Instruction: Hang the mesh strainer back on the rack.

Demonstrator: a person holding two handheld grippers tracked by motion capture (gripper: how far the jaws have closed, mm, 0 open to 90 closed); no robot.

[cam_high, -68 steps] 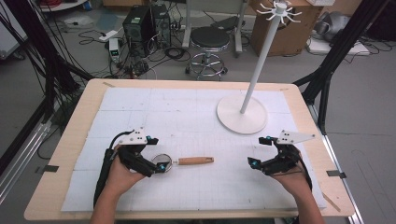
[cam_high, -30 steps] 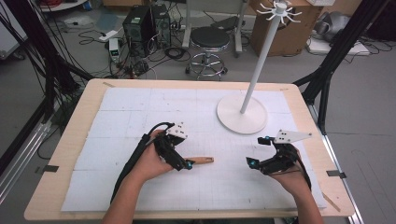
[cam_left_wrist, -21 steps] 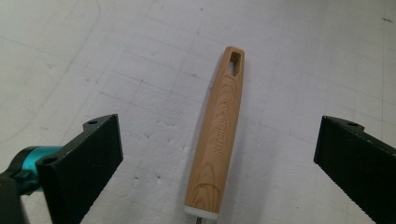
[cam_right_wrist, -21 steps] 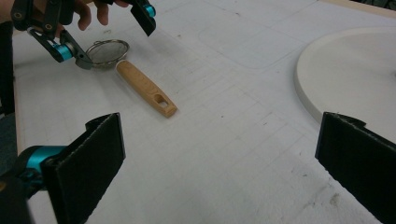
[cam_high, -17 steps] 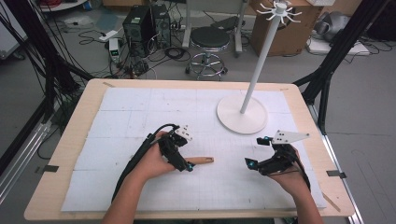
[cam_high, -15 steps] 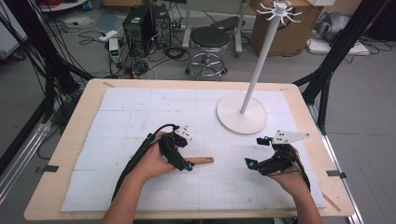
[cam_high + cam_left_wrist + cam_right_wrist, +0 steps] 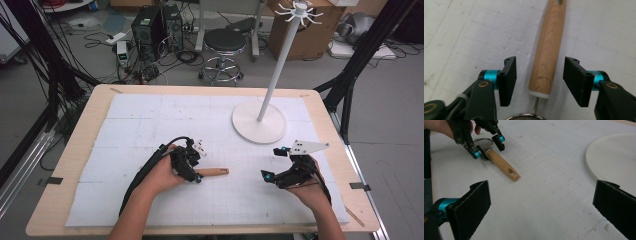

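White matting covers the table [image 7: 75,165]; near the coat stand's base [image 7: 259,122], the left gripper [image 7: 539,83] has just been closing astride a strainer's wooden handle [image 7: 547,47] — pads not touching — while the right gripper [image 7: 541,207] waits, spread wide.

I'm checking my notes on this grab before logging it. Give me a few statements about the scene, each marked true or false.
1. The left gripper has its fingers on either side of the wooden handle, with gaps showing. True; they have just been closing.
2. The handle stands upright. False: it lies flat on the white mat.
3. The right gripper holds the handle. False: it is open with nothing between its fingers.
4. A white stand sits on the mat. True.
5. A metal ring adjoins the handle. True.
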